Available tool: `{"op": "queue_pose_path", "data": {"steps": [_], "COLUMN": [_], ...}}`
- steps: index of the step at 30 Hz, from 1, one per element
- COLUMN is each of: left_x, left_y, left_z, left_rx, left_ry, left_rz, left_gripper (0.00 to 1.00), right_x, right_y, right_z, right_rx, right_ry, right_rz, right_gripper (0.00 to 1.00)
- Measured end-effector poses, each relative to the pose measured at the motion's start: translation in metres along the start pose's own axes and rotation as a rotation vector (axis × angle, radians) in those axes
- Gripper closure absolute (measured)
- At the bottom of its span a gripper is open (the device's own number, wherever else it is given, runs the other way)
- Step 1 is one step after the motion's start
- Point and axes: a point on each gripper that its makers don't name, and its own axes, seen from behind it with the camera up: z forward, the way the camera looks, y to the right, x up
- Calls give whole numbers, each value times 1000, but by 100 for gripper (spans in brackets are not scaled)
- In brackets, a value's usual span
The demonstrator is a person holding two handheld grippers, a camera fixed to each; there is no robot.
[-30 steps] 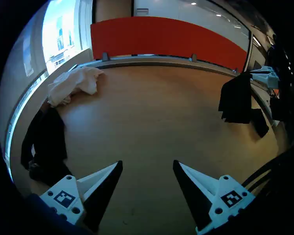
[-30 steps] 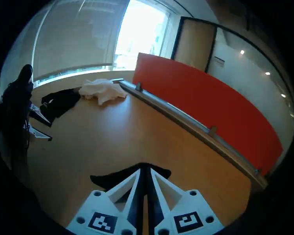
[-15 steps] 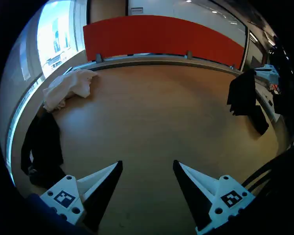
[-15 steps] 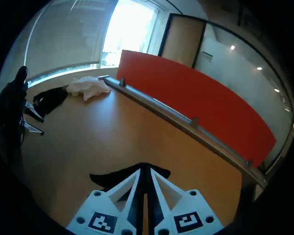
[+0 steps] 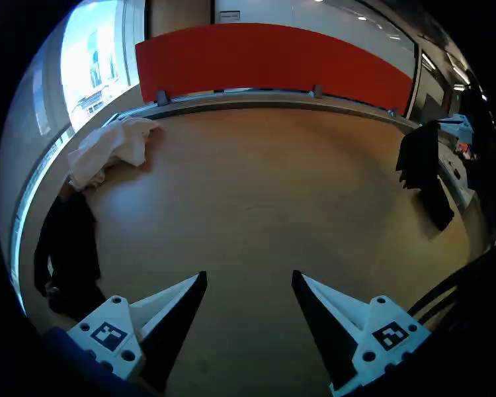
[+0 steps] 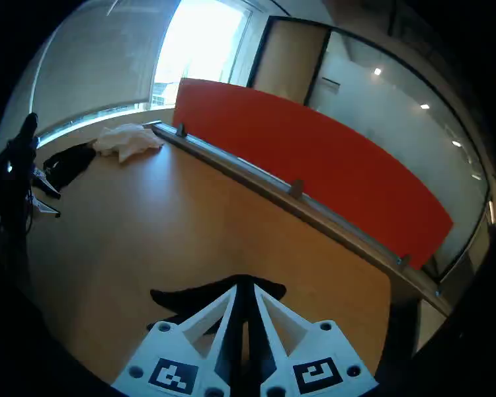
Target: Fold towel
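My right gripper (image 6: pixel 245 283) is shut on a black towel (image 6: pixel 182 302) that spills out to either side of its fingertips, just above the wooden table (image 6: pixel 149 225). In the left gripper view that same black towel (image 5: pixel 420 159) hangs from the right gripper (image 5: pixel 457 126) at the far right. My left gripper (image 5: pixel 248 273) stands open over bare tabletop (image 5: pixel 261 192), nothing between its fingers. From the right gripper view the left gripper (image 6: pixel 41 198) shows small at the far left, held by a dark-sleeved arm.
A crumpled white towel (image 5: pixel 109 145) lies at the table's far left corner, with a black cloth (image 5: pixel 66 248) draped over the left edge nearer me. A red divider panel (image 5: pixel 274 66) on a metal rail runs along the far edge. Windows are beyond the left side.
In the left gripper view the hanging black towel and the right gripper have drifted right. The right gripper view has swung, sliding the white towel left. Both grippers hold their states.
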Motion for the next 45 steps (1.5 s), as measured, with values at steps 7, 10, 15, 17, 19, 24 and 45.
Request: {"op": "queue_pose_path", "data": {"steps": [7,10,15,17,19,24,45], "left_x": [3,5,8,9,10,11,9], "left_y": [6,11,18,20,22,27,27], "left_z": [3,5,7,8,8,9,7], "left_rx": [1,-2,-7,-10,-12,-16,-16], "left_ry": [-6,-6,-7,-7,-7,-7,-12], "left_rz": [11,16,29,33,36,44,56], "left_gripper": [5,5,5,5,5,5,5], "right_x": [-18,-26,-39,-43,-46,-59,-114], "right_y": [34,46,63,68,72,80,91], "right_z": [-11,-16,-25,-29,-33,-42,-73], "right_rx": [-41,-57,-83,-92,-100,-118,-177], "right_ry": [-20,-28,-43,-47,-51,-66,-131], "right_rz": [23,29,37,42,45,56,105], "right_gripper": [97,97,97,97,97,97,97]}}
